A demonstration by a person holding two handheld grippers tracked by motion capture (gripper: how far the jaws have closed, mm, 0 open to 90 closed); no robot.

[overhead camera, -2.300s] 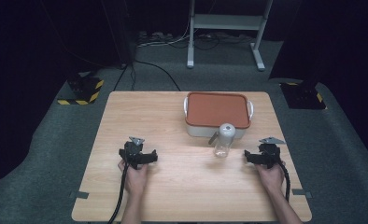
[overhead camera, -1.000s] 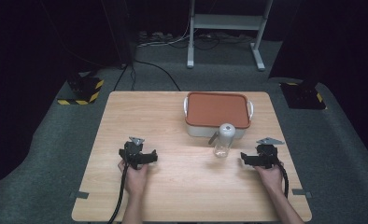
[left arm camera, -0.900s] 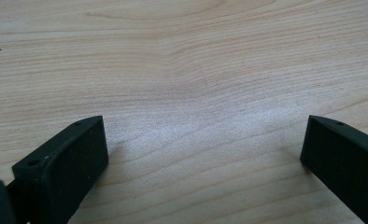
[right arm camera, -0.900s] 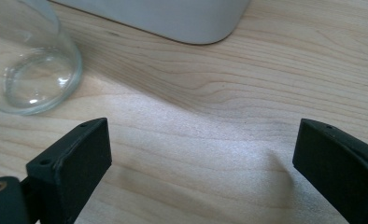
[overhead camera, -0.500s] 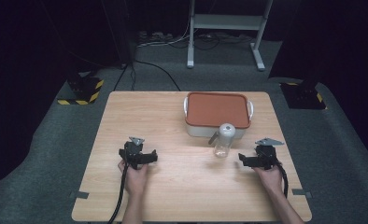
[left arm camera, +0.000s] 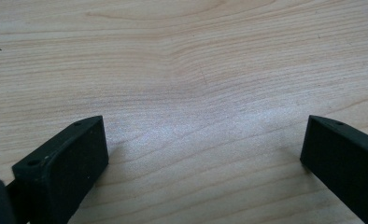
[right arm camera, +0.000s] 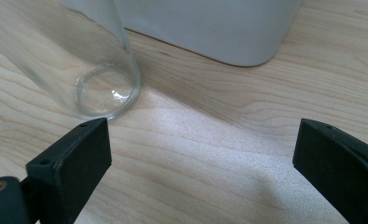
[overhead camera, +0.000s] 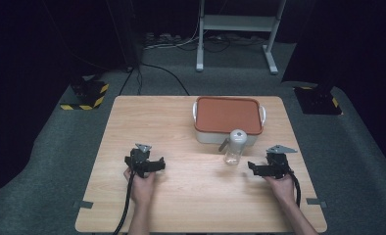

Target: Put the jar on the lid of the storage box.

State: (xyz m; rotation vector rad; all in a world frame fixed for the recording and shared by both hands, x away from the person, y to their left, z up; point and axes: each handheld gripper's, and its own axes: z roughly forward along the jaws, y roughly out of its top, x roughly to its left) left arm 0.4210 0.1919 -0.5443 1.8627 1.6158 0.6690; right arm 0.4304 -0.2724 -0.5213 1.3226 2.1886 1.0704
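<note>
A clear glass bottle (overhead camera: 235,147) with a white cap stands upright on the wooden table (overhead camera: 181,127), just in front of a white box with an orange lid (overhead camera: 227,115). My right gripper (overhead camera: 252,169) lies low on the table to the bottle's right, jaws wide open and empty. In the right gripper view the bottle's base (right arm camera: 100,86) sits just beyond the left jaw, with the white box wall (right arm camera: 210,28) behind it. My left gripper (overhead camera: 157,165) rests at the table's left front, open, with bare wood (left arm camera: 201,107) between its jaws.
A small grey latch (overhead camera: 223,144) hangs on the box's front wall beside the bottle. The table's front edge carries tape marks at both corners (overhead camera: 82,203). Dark carpet, cables and a white stand's legs (overhead camera: 235,34) lie beyond the far edge.
My right gripper has slid left across the table toward the bottle. The left gripper and the bottle have stayed put.
</note>
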